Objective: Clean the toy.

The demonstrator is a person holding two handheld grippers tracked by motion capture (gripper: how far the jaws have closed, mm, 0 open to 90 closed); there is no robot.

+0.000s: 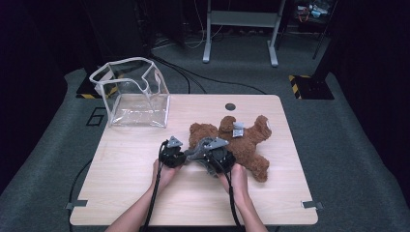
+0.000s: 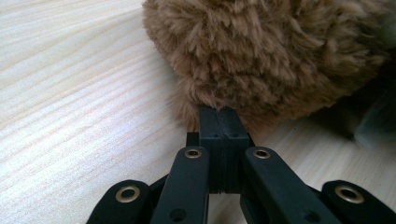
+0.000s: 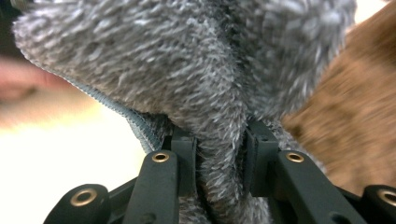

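Now your right gripper (image 3: 219,140) pinches a fold of grey cloth (image 3: 187,70), the fabric bunched between its jaws just beside the brown teddy bear (image 1: 241,142). That bear lies on its back near the middle of the wooden table (image 1: 121,193), head toward your hands. Your left gripper (image 2: 223,122) has its jaws pressed together at the bear's fur; whether they catch a tuft is unclear. At the far left corner stands a clear bag (image 1: 133,94).

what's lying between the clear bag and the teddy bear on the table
Nothing: in the high view, bare table separates the clear bag from the teddy bear.
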